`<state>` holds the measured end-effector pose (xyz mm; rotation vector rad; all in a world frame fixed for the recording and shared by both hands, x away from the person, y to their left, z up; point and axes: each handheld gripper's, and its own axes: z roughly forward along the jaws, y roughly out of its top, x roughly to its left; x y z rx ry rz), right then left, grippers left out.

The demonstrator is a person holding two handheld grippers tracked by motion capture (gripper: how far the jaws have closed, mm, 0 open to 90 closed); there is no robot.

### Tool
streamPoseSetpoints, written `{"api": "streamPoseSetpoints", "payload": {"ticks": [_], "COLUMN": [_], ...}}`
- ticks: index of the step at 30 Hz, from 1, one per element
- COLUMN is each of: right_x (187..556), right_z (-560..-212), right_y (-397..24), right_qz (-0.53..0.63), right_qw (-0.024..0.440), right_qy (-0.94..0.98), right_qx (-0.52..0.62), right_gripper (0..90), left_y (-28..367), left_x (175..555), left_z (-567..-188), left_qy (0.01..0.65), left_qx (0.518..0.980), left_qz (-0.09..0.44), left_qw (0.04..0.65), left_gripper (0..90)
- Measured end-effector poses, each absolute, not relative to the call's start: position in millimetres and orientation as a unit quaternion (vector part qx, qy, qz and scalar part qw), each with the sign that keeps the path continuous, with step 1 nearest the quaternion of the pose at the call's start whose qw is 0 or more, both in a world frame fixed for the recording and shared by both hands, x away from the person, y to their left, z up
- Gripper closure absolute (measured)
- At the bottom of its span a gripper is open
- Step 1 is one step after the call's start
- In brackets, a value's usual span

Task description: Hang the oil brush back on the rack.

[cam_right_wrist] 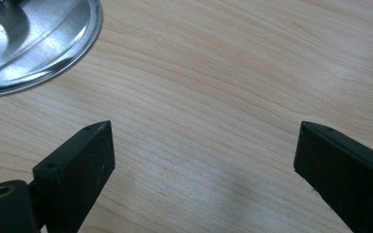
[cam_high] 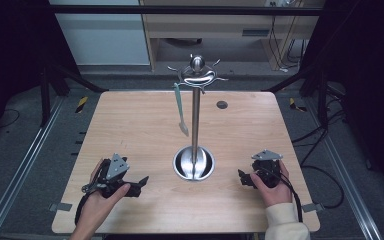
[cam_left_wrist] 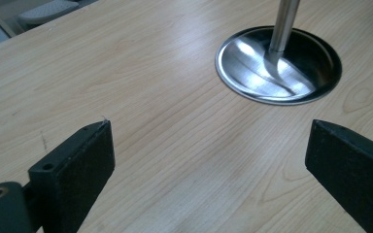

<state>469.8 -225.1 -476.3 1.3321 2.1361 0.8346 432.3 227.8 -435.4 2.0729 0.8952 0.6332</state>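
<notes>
High view: a wooden bench carries a steel stand at its centre, made up of a round dished base, an upright pole and a crown of hooks at the top. One pale green utensil hangs from a hook on the left side of the crown, its lower end clear of the bench and just beside the pole. No other utensil lies on the bench.

Left gripper rests low at the near left of the bench, well apart from the stand. Right gripper rests at the near right, likewise apart. Left gripper view: jaws spread wide, nothing between them but bare wood, with the base ahead. Right gripper view: jaws spread wide over bare wood, the edge of the base at upper left.

Assessment: neither gripper holds or touches anything. If the work is hanging, the utensil is in place and the job looks finished. If it is removal, nothing has begun: the utensil remains to be reached, gripped and lifted off its hook. The frames do not settle which.
</notes>
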Motion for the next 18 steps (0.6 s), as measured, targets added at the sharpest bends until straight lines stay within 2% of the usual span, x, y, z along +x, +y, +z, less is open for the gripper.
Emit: {"api": "streamPoseSetpoints", "payload": {"ticks": [18], "right_x": [469.7], "right_z": [-476.8], "right_y": [-224.6], "right_qz": [0.302], "right_qw": [0.240], "right_qy": [0.783], "right_qx": [0.488], "right_gripper": [8.3], "left_y": [261.1], "left_x": [451.3], "left_z": [-455.6], "left_qy": [0.402], "left_qx": [0.801], "left_qz": [0.253], "left_qw": [0.366], "left_gripper": [3.5]}}
